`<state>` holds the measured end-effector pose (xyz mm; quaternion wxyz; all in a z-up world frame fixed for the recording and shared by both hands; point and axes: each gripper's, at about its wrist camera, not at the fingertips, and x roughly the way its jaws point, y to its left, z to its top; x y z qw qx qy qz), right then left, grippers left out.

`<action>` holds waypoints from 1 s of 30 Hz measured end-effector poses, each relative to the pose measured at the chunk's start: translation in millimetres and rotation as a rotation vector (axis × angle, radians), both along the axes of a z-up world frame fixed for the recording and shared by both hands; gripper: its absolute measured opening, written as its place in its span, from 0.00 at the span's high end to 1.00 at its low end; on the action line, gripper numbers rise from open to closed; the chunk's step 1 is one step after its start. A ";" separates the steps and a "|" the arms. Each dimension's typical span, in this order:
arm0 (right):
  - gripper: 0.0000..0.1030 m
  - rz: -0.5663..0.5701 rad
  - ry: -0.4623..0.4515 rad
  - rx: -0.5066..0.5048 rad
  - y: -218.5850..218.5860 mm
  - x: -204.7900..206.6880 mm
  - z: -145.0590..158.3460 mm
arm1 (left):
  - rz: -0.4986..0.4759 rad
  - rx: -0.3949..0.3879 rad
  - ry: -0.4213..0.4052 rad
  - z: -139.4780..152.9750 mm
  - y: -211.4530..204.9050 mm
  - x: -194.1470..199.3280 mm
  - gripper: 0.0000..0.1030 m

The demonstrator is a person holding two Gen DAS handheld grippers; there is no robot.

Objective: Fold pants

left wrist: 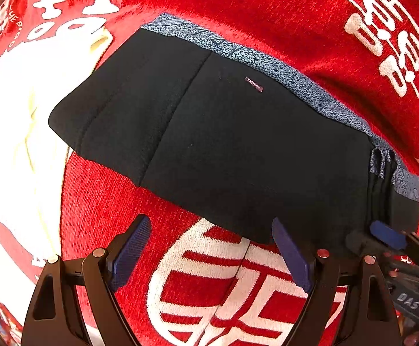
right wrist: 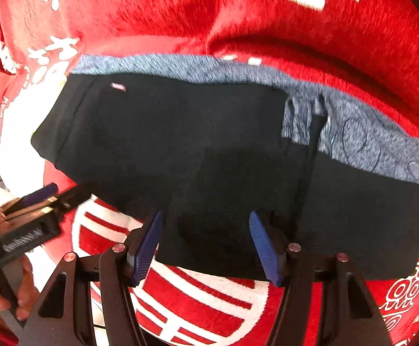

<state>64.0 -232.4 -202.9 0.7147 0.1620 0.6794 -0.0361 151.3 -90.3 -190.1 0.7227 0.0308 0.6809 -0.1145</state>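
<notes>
Two wide-open tools, left tool [left wrist: 212, 248] and right tool [right wrist: 206, 245], empty, just beside the folded black pants [left wrist: 209, 144] on the red blanket [left wrist: 296, 14].

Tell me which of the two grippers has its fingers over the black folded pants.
The right gripper: its open blue fingers straddle the near edge of the black folded pants. The left gripper, also open, frames only the red patterned blanket.

The right wrist view is smeared with motion blur, so the small label [right wrist: 118, 87] on the pants [right wrist: 209, 155] cannot be read there. The red cloth [right wrist: 281, 23] is largely covered by the pants, its white characters cut off at the picture's rim. The left tongs [right wrist: 43, 194] are partly cropped at the left edge.
</notes>
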 end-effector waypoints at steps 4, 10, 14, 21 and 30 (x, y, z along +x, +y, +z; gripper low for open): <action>0.35 -0.037 0.031 0.041 -5.1 -9.4 -15.2 | 0.038 -0.037 -0.001 -0.1 12.4 -1.3 0.16; 0.32 -0.037 0.026 0.036 -3.0 -8.5 -20.6 | 0.110 -0.084 0.015 -4.3 39.4 0.5 0.16; 0.30 -0.028 0.018 0.034 -1.5 -9.8 -22.2 | 0.138 -0.129 0.011 -6.2 55.0 2.7 0.16; 0.27 0.004 0.010 0.019 4.7 -7.5 -23.2 | 0.256 -0.271 -0.012 -8.6 98.5 22.2 0.16; 0.24 0.030 0.011 0.000 19.4 -5.1 -26.3 | 0.365 -0.426 0.020 -29.1 129.6 35.2 0.16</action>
